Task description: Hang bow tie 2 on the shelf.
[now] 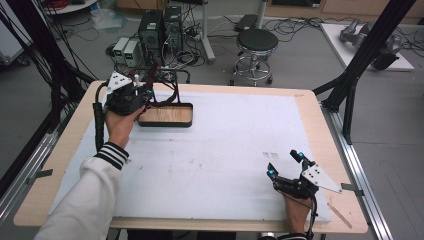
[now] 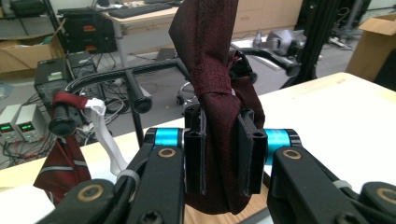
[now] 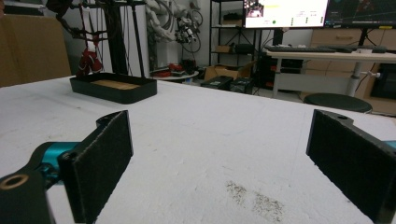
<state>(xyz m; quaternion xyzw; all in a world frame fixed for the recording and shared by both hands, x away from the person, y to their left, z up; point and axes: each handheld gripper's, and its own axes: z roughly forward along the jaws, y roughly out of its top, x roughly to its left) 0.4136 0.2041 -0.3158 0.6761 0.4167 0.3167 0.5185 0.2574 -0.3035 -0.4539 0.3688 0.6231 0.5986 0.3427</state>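
While the left gripper (image 2: pixel 219 158) clamps a dark red tie (image 2: pixel 210 70) at the rack (image 2: pixel 135 88) over the tray (image 1: pixel 167 116), the right gripper (image 3: pixel 219 172) rests wide open, awaiting a careful lift clear.

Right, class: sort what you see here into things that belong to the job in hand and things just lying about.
Part of the job:
- dark red tie, clamped in the left gripper
- black rack with arms
- striped tie hanging on the rack
- tray under the rack

Just lying about:
- right gripper, open, resting on the table
- stool
- computer boxes on the floor
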